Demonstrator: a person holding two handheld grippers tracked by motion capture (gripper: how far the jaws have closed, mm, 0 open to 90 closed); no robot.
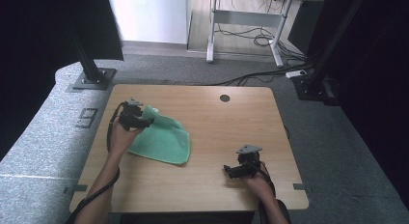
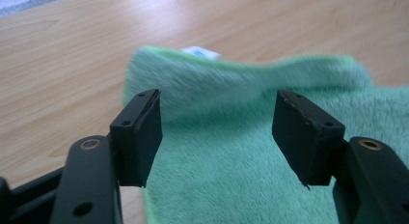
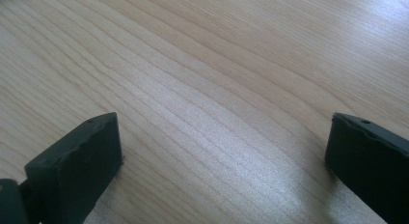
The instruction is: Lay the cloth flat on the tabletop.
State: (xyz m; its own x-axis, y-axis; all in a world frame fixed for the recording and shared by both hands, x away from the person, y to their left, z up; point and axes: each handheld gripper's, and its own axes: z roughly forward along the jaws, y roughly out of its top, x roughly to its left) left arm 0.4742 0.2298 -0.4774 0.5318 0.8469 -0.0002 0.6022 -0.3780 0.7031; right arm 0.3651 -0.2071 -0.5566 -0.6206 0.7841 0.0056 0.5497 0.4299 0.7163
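A green fluffy cloth [image 1: 164,137] lies loosely on the left half of the wooden table [image 1: 217,118]. My left gripper [image 1: 147,121] hovers at the cloth's far left corner. In the left gripper view its jaws stand apart over the cloth [image 2: 231,151] with nothing pressed between the pads [image 2: 144,137]; a small white label [image 2: 200,51] shows at the cloth's far edge. My right gripper [image 1: 230,172] rests near the table's front right, well away from the cloth. Its jaws stand wide open over bare wood [image 3: 212,113].
A round cable hole [image 1: 224,98] sits near the table's far edge. Black frame posts [image 1: 89,64] stand on the grey floor beyond the table, and a white desk frame [image 1: 241,26] with cables is farther back.
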